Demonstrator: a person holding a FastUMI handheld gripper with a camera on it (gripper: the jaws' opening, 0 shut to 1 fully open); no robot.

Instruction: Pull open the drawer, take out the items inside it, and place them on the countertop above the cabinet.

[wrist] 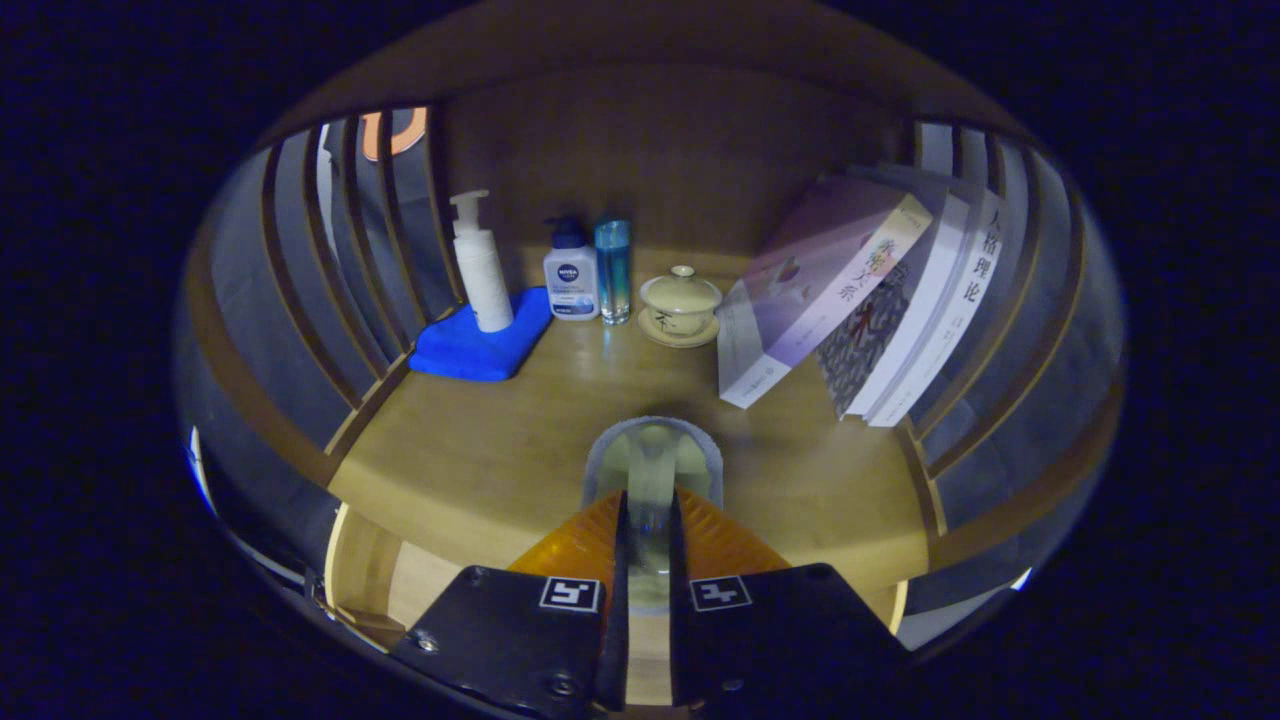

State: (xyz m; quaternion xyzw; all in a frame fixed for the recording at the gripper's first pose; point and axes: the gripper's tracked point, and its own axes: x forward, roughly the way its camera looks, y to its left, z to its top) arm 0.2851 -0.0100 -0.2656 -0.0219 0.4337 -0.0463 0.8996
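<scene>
Your gripper (648, 530) is clamped on a clear glass (652, 462), holding it over the countertop (480, 450), short of the lidded cup (680, 305)

Smooth matt wood on the worktop (480, 450), soft blue cloth (480, 340) under a glossy white plastic pump bottle (480, 270), a glazed ceramic lidded cup (680, 305), glossy paper book covers (820, 290), and in the tool (648, 520) something clear, perhaps glass (652, 465).
</scene>
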